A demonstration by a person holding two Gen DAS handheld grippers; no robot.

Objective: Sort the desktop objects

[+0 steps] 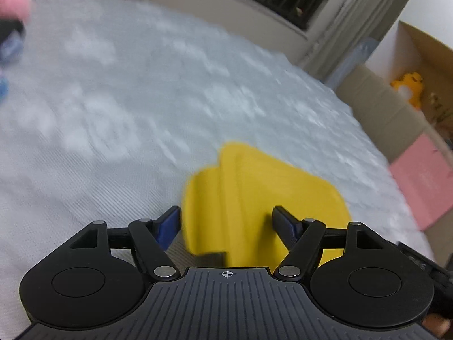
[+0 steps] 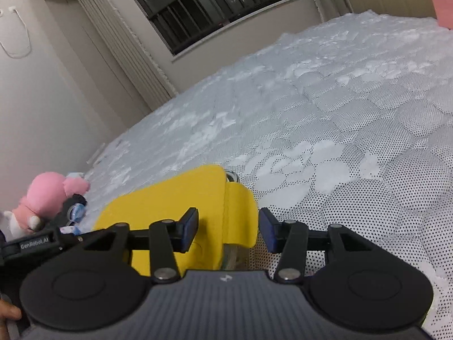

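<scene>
A yellow felt pouch [image 1: 254, 198] lies on the white quilted surface [image 1: 113, 113]. My left gripper [image 1: 226, 226] is open, its blue-padded fingers to either side of the pouch's near end; the view is blurred. In the right wrist view the same pouch [image 2: 181, 198] lies just ahead, with a flap folded over its right end and something shiny [image 2: 232, 176] behind it. My right gripper [image 2: 228, 231] is open, its fingers either side of the flap, not closed on it. The left gripper's body [image 2: 36, 243] shows at the left edge of that view.
A pink plush toy [image 2: 51, 195] and small blue items [image 2: 76, 212] sit at the left of the surface. A cardboard box [image 1: 396, 107] holding a yellow plush [image 1: 410, 87] and a pink box [image 1: 424, 181] stand beyond the right edge. A window and wall are behind.
</scene>
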